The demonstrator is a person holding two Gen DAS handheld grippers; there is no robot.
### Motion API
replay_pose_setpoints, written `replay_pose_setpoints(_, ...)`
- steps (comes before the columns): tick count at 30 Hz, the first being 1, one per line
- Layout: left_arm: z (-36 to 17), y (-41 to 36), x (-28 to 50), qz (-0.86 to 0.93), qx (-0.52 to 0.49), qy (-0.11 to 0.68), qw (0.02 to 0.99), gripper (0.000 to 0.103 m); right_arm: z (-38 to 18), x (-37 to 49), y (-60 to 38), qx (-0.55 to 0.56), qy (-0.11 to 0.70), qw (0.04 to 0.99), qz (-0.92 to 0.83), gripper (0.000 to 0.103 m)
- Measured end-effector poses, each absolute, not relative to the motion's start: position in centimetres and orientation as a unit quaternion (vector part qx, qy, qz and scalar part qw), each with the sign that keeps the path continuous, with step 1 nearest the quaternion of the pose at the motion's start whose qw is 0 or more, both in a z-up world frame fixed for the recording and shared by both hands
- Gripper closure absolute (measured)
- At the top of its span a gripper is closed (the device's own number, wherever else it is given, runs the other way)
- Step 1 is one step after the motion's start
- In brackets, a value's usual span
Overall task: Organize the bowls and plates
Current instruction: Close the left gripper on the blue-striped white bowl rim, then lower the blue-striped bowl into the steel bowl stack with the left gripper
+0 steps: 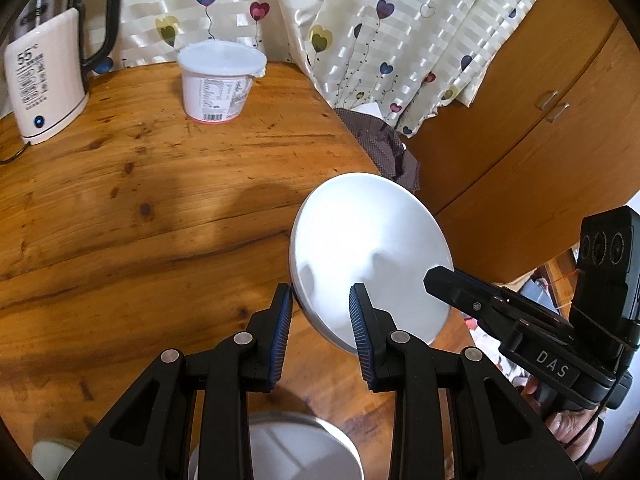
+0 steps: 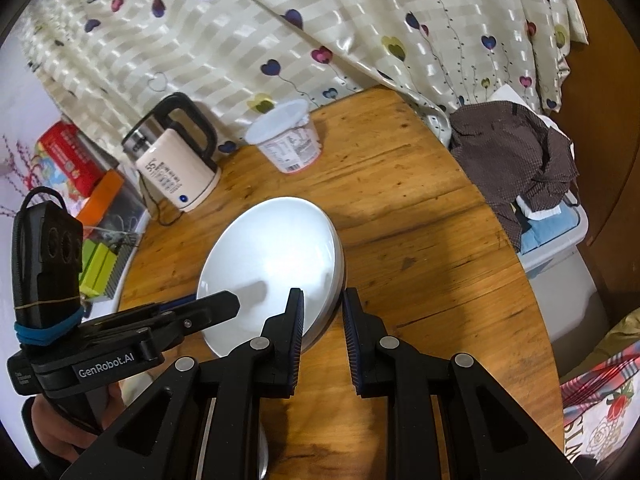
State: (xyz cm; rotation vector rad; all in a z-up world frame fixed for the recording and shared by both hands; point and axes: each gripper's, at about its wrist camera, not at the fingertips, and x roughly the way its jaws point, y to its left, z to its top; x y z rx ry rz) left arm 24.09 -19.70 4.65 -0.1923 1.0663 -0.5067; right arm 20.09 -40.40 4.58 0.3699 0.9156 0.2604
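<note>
A round white ceramic plate (image 1: 370,252) hangs tilted above the round wooden table (image 1: 120,208), nothing on its face. The left gripper (image 1: 320,300) pinches its rim at seven o'clock, jaws partly parted around the edge; the right gripper (image 2: 323,304) clamps the opposite rim, jaws narrowly set. A white plastic tub (image 1: 218,80) with a sealed lid stands at eleven o'clock, contents hidden. A white and black electric kettle (image 1: 48,76) sits at ten o'clock. A second white dish (image 1: 288,448) lies below the left gripper.
</note>
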Motion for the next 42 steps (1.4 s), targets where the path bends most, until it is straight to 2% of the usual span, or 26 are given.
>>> replay_pose_setpoints(16, 6.6, -15.7, 18.7, -0.223, -0.099, 0.481, 0.842, 0.072, 6.4, 15.7, -36.5, 0.164, 0.434, 0.874, 0.145, 0.084)
replay_pose_setpoints(42, 4.9, -11.2, 13.2, -0.198, -0.117, 0.496, 0.837, 0.072, 5.3, 11.2, -32.1, 0.156, 0.459, 0.857, 0.172, 0.084)
